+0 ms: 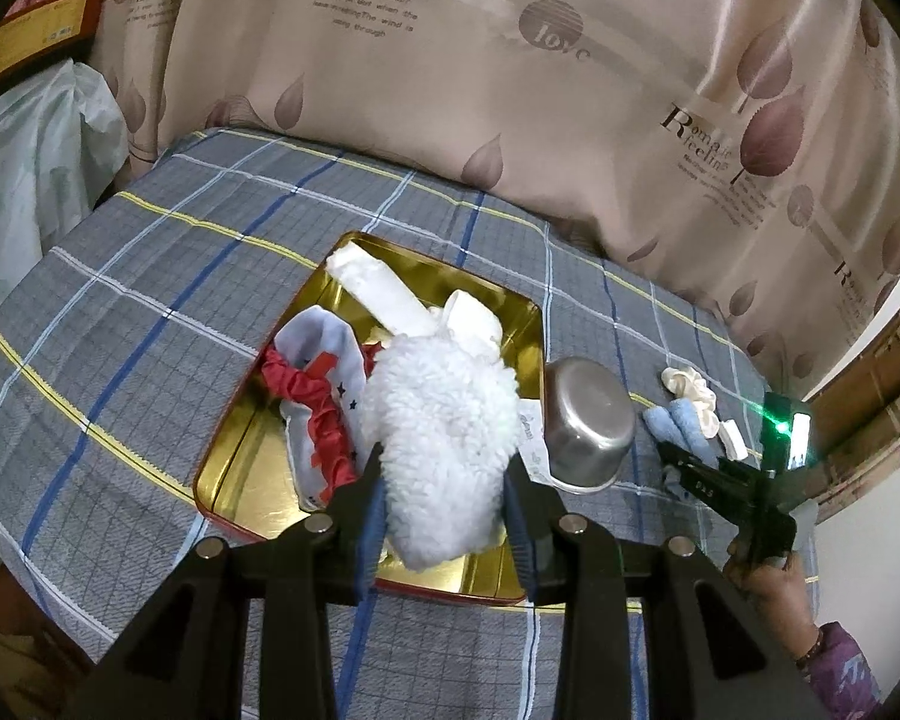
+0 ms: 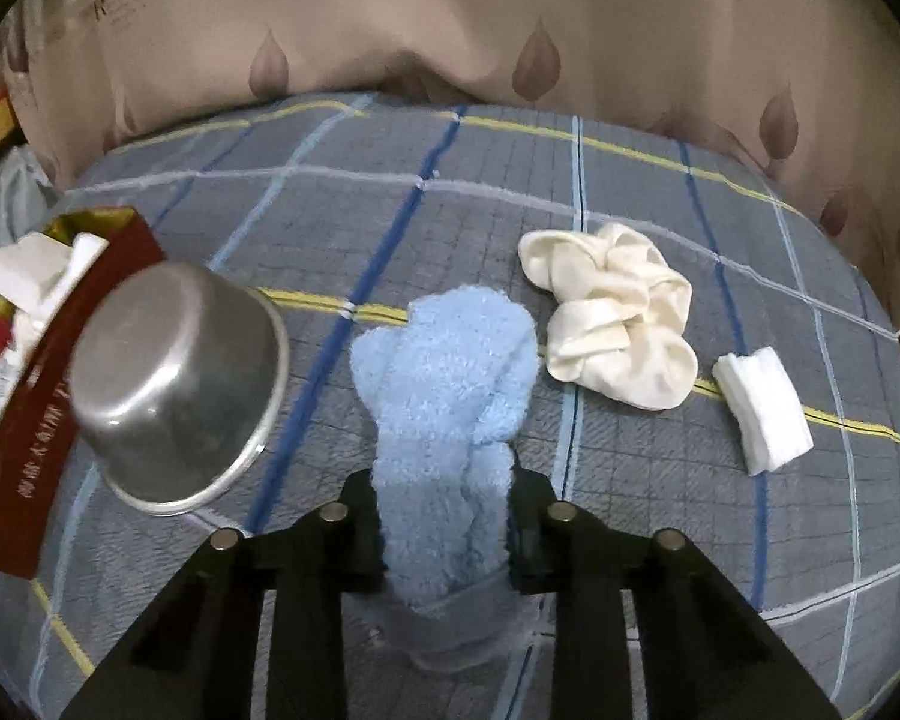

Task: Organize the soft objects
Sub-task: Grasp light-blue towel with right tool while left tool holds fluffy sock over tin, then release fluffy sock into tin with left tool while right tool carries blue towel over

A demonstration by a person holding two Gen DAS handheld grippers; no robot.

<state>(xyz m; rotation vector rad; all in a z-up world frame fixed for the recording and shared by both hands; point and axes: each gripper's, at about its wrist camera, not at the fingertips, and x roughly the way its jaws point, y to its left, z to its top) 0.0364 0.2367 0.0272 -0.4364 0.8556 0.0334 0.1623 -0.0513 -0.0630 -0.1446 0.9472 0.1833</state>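
Note:
My left gripper (image 1: 444, 480) is shut on a fluffy white sock (image 1: 444, 420) and holds it over the gold-lined tin (image 1: 240, 462) with red outer walls. In the tin lie a red and white cloth (image 1: 318, 384) and folded white cloths (image 1: 384, 294). My right gripper (image 2: 447, 510) has its jaws around a fluffy light blue sock (image 2: 450, 372) that lies on the plaid bed; the fingers touch its sides. A cream scrunchie-like cloth (image 2: 618, 324) and a small folded white cloth (image 2: 762, 408) lie to its right. The right gripper also shows in the left wrist view (image 1: 672, 456).
An upturned steel bowl (image 1: 588, 426) sits just right of the tin, also in the right wrist view (image 2: 174, 384). A patterned beige quilt (image 1: 510, 90) borders the far side of the bed. A plastic bag (image 1: 30, 156) and a red box (image 1: 36, 24) are at the far left.

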